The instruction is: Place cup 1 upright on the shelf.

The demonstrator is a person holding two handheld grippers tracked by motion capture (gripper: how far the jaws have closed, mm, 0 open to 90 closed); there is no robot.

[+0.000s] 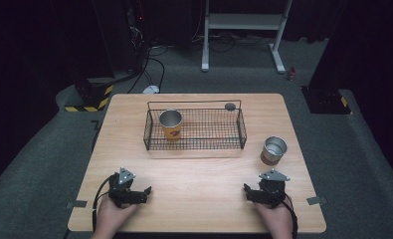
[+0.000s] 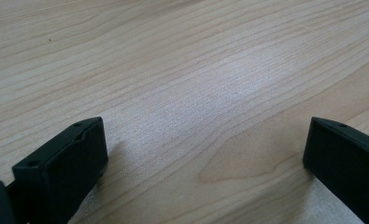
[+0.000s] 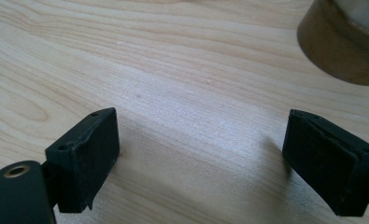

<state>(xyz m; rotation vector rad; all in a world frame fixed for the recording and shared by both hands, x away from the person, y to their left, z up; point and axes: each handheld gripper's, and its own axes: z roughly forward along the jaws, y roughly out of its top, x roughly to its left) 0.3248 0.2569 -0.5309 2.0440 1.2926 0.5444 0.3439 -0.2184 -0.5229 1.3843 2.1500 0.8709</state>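
With both jaws wide apart and empty, the right hand-held gripper [image 1: 253, 191] should approach the brown metal-lined cup [image 1: 273, 150] standing on the light wooden tabletop [image 1: 199, 184] just ahead, straddling its rim squarely.

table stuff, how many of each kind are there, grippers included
cups: 2, an orange cup standing in the basket and a brown cup on the table
wire basket: 1
small dark round thing at the basket's far rim: 1
grippers: 2, left gripper and right gripper
total: 6
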